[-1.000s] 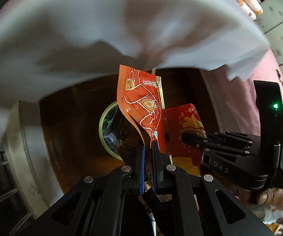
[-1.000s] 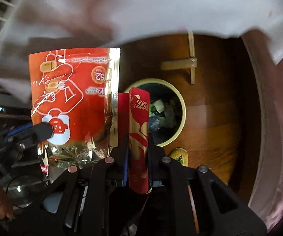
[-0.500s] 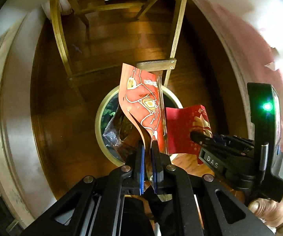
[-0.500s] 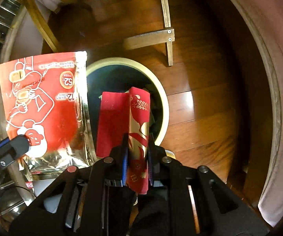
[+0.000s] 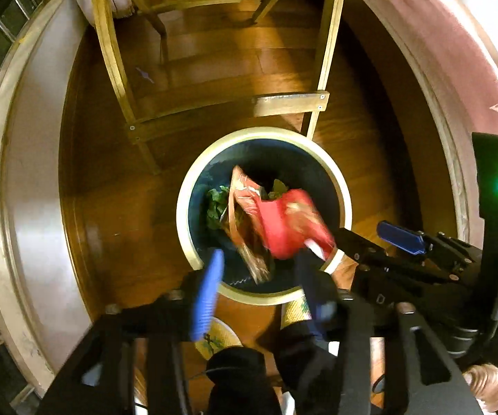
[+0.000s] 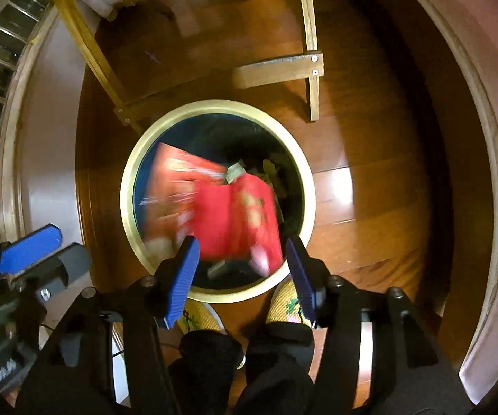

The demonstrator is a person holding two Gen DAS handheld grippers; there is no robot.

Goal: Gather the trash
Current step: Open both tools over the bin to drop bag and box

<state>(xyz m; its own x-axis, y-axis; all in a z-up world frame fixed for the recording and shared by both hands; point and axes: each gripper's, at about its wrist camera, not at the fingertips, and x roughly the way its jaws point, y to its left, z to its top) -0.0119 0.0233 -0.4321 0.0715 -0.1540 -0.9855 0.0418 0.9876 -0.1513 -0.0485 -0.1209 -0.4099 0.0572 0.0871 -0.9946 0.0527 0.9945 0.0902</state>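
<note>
1. the left gripper is pointing down over the round bin, and its jaws have just been opening; they are standing spread with nothing pinched between the blue pads.
2. the right gripper is hanging over the same bin, its jaws likewise just opening and now standing apart, gripping nothing.
3. the orange snack pouch is lying blurred within the bin's mouth, clear of the left gripper's pads; it is probably falling, though the blur makes that hard to judge.
4. the red packet is showing blurred just beyond the right gripper's fingertips, inside the rim and overlapping the orange snack pouch.
5. green leaves and other scraps are sitting deeper in the bin.
6. the bin is standing on a wooden floor beside a wooden frame.
7. the person's yellow slippers are showing at the bin's near edge.
</note>
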